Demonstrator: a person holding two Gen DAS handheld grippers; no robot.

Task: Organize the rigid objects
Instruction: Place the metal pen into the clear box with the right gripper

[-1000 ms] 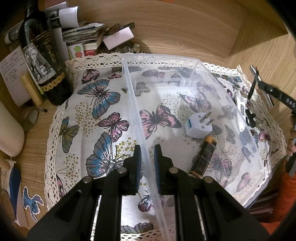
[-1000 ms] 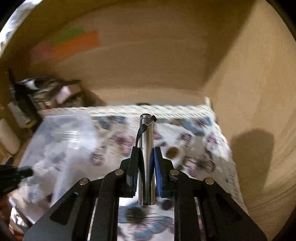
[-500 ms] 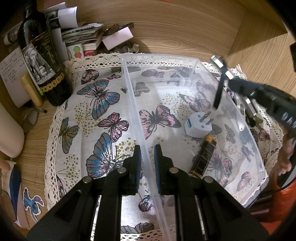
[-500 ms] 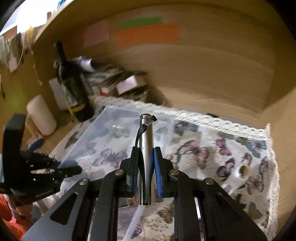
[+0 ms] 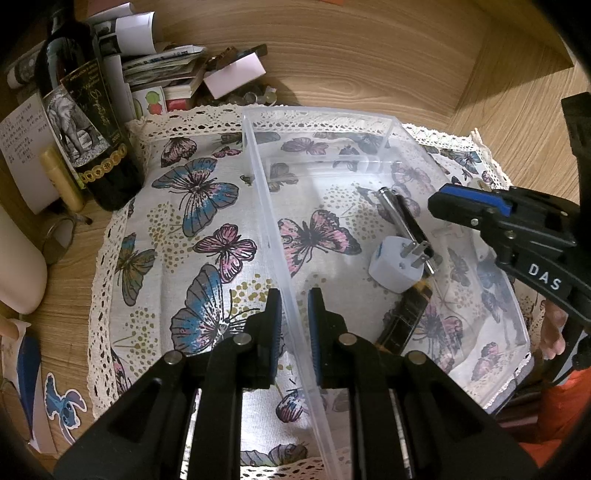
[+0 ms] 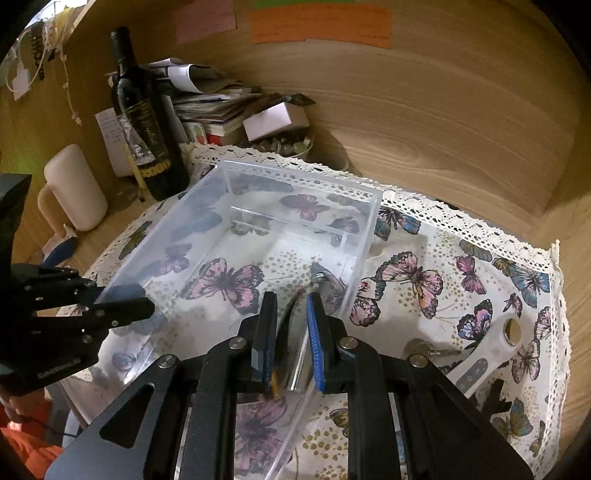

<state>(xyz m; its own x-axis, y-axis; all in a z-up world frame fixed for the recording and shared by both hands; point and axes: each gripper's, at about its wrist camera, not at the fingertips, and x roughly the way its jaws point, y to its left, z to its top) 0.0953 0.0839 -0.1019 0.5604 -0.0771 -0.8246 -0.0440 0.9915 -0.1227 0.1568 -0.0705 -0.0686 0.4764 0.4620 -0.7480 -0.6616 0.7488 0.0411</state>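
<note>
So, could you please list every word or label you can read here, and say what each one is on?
"DAS": white letters on the black right gripper.
"Septentri…", gold script, partly legible: label of the dark glass wine bottle.
Small print above that script: too small to read.
Handwriting on the white paper note: illegible.
Writing on the orange sticky note: blurred.

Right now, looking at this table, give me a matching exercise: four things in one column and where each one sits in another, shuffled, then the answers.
Things:
1. wine bottle
2. plug adapter
3. battery
4. white remote

Places:
A. lying flat inside the box
B. standing upright beside the papers
C. inside the box, prongs pointing up
D. on the cloth, outside the box

Pairs: 1-B, 2-C, 3-A, 4-D
</note>
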